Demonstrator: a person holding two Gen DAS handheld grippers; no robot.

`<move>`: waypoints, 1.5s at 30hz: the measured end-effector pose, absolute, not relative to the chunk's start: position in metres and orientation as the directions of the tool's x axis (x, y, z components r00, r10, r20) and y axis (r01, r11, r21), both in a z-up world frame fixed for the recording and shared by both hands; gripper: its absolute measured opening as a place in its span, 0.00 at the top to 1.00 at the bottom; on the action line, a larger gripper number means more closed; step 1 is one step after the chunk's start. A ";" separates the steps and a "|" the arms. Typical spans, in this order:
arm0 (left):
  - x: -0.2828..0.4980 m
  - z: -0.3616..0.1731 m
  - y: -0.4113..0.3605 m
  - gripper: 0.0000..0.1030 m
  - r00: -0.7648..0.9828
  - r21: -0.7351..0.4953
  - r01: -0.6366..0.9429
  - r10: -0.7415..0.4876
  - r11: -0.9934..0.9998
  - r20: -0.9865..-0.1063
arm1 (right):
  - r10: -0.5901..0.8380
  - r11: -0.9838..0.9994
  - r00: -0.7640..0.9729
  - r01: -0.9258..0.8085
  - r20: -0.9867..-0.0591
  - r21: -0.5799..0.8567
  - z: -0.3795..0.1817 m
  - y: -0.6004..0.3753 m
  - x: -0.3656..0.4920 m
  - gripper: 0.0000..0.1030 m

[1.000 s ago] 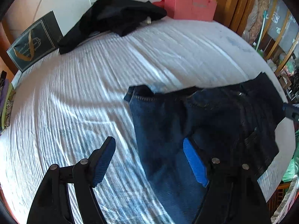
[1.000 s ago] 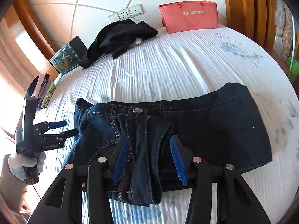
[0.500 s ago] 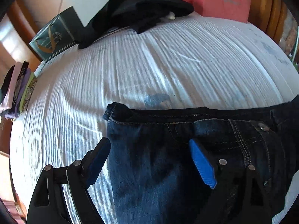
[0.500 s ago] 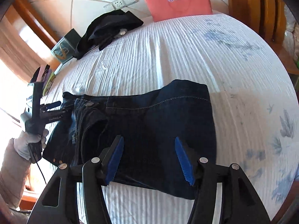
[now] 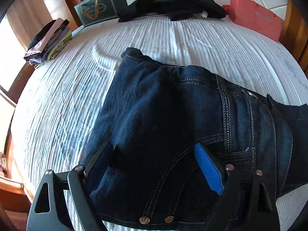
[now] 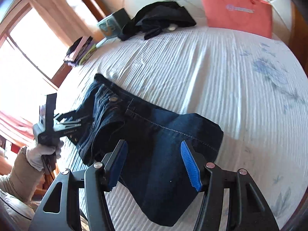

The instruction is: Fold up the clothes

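The folded dark-blue denim jeans (image 6: 154, 134) lie lengthwise across the white ribbed bed (image 6: 211, 73), waistband toward the left hand-held gripper (image 5: 154, 165), both hand-held grippers spread open, the right hand-held gripper (image 6: 154, 163) included.

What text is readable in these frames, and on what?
Pink paper bag: pale logo and brand line on its front, too blurred to read.
Dark gift bag: gold oval emblem with lettering, too small to read.
Left gripper body: a printed word on its side, too small to make out.
Jeans: no legible label.
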State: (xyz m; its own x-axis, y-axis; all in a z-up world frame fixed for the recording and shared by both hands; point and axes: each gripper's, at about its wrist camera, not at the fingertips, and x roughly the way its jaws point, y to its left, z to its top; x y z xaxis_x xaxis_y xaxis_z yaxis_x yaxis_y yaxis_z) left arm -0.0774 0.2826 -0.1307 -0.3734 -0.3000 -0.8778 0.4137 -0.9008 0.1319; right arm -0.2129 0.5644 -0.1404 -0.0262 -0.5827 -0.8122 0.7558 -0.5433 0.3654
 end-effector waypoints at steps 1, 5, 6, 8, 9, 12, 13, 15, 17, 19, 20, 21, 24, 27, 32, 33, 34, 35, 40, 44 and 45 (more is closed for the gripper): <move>-0.075 -0.126 0.288 0.15 -0.373 0.124 0.444 -0.309 -0.887 -0.875 | -0.544 -0.528 0.002 0.776 -0.839 0.345 -0.152 0.559 -0.217 0.44; -0.052 -0.113 0.335 0.15 -0.385 0.051 0.581 -0.329 -0.813 -0.862 | -0.432 -0.392 0.126 0.865 -0.893 0.312 -0.191 0.554 -0.227 0.42; -0.047 -0.112 0.351 0.15 -0.383 0.033 0.609 -0.329 -0.793 -0.863 | -0.439 -0.338 0.153 0.885 -0.885 0.320 -0.190 0.557 -0.226 0.41; -0.039 -0.111 0.384 0.15 -0.379 0.006 0.646 -0.327 -0.764 -0.866 | -0.448 -0.266 0.190 0.905 -0.874 0.333 -0.183 0.566 -0.229 0.41; -0.035 -0.110 0.401 0.15 -0.377 -0.005 0.659 -0.325 -0.752 -0.867 | -0.460 -0.239 0.203 0.909 -0.864 0.341 -0.178 0.572 -0.231 0.41; -0.025 -0.109 0.447 0.15 -0.382 -0.037 0.682 -0.311 -0.731 -0.870 | -0.494 -0.159 0.225 0.926 -0.840 0.342 -0.160 0.590 -0.238 0.34; -0.022 -0.109 0.462 0.15 -0.384 -0.048 0.687 -0.306 -0.725 -0.871 | -0.501 -0.138 0.226 0.932 -0.835 0.336 -0.156 0.594 -0.239 0.29; -0.020 -0.109 0.488 0.15 -0.390 -0.065 0.694 -0.299 -0.717 -0.871 | -0.513 -0.109 0.222 0.941 -0.829 0.320 -0.148 0.600 -0.240 0.29; -0.018 -0.109 0.512 0.15 -0.399 -0.085 0.700 -0.290 -0.709 -0.870 | -0.524 -0.085 0.221 0.947 -0.823 0.309 -0.144 0.605 -0.240 0.29; -0.017 -0.109 0.536 0.15 -0.407 -0.105 0.706 -0.279 -0.701 -0.870 | -0.517 -0.036 0.237 0.954 -0.822 0.298 -0.144 0.608 -0.241 0.28; -0.017 -0.110 0.546 0.15 -0.403 -0.108 0.708 -0.274 -0.698 -0.873 | -0.513 -0.011 0.246 0.956 -0.822 0.292 -0.144 0.609 -0.241 0.27; -0.017 -0.111 0.556 0.15 -0.398 -0.110 0.711 -0.268 -0.695 -0.877 | -0.509 0.014 0.253 0.958 -0.822 0.287 -0.145 0.611 -0.241 0.26; -0.025 -0.117 0.577 0.15 -0.389 -0.115 0.731 -0.271 -0.673 -0.881 | -0.497 0.089 0.277 0.959 -0.823 0.269 -0.145 0.615 -0.243 0.26; -0.036 -0.123 0.594 0.15 -0.375 -0.114 0.755 -0.283 -0.645 -0.883 | -0.482 0.175 0.300 0.954 -0.823 0.245 -0.146 0.618 -0.246 0.26; -0.062 -0.143 0.617 0.15 -0.267 -0.028 0.841 -0.370 -0.541 -0.890 | -0.423 0.392 0.374 0.897 -0.826 0.205 -0.159 0.609 -0.273 0.26; -0.066 -0.146 0.621 0.15 -0.251 -0.019 0.852 -0.375 -0.523 -0.892 | -0.410 0.424 0.385 0.883 -0.827 0.201 -0.163 0.606 -0.278 0.25; -0.070 -0.149 0.625 0.15 -0.234 -0.011 0.863 -0.381 -0.505 -0.895 | -0.395 0.449 0.395 0.871 -0.829 0.201 -0.167 0.602 -0.282 0.25; -0.074 -0.152 0.628 0.15 -0.218 -0.003 0.873 -0.386 -0.487 -0.896 | -0.383 0.470 0.405 0.859 -0.830 0.202 -0.170 0.599 -0.285 0.25; -0.088 -0.158 0.635 0.15 -0.147 0.036 0.920 -0.427 -0.391 -0.892 | -0.340 0.567 0.445 0.800 -0.829 0.197 -0.179 0.589 -0.293 0.25; -0.095 -0.162 0.636 0.15 -0.114 0.039 0.947 -0.449 -0.318 -0.886 | -0.324 0.618 0.458 0.765 -0.828 0.182 -0.186 0.587 -0.293 0.25; -0.095 -0.161 0.637 0.15 -0.109 0.039 0.953 -0.460 -0.301 -0.881 | -0.323 0.627 0.457 0.759 -0.829 0.174 -0.187 0.586 -0.293 0.25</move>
